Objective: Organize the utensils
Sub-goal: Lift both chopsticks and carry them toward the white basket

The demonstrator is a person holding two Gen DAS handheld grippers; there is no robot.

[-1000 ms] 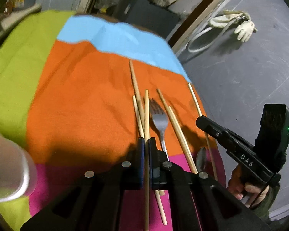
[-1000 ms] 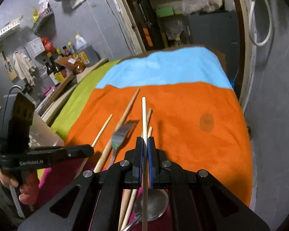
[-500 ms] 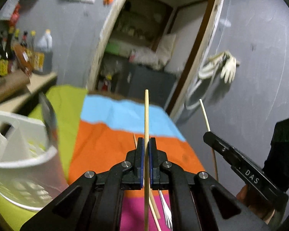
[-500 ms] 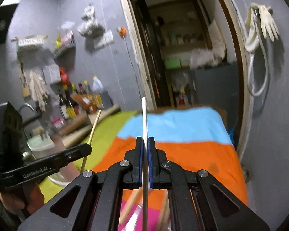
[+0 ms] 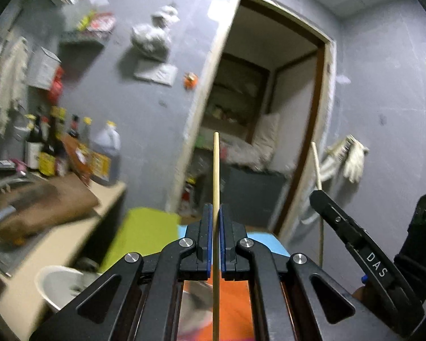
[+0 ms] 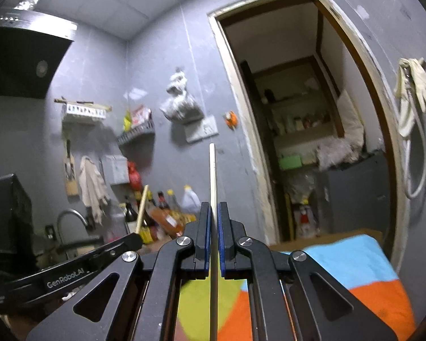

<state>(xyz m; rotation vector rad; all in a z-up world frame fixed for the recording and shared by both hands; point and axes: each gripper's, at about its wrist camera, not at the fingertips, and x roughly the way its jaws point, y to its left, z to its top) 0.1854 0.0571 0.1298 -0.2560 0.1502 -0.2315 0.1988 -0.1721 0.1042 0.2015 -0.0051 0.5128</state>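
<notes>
Your left gripper (image 5: 216,244) is clamped on a wooden chopstick (image 5: 216,170) that runs straight out between the blue pads (image 5: 208,241), its tip standing against the doorway (image 5: 269,130). Left of the doorway and low in this view sits the white utensil holder (image 5: 58,287) on the counter, blurred. Right of the doorway, your right gripper (image 5: 315,196) shows from the side, a second stick rising from its tip. The striped cloth (image 5: 147,227) lies below the doorway, beneath your fingers.

From the right wrist, your right gripper (image 6: 214,241) is pinched tight on a pale chopstick (image 6: 213,182), which points up at the grey wall just left of the doorway (image 6: 306,113). Further left of the doorway, your left gripper (image 6: 133,238) shows with its own stick slanting up. The cloth (image 6: 363,258) spreads below the doorway.

Mind the long free ends: each stick is held low on its length, so a knock against the holder's rim could pivot it in the pads or slip it out. With both hands close, the two sticks could also cross and tangle if you bring them in together.
</notes>
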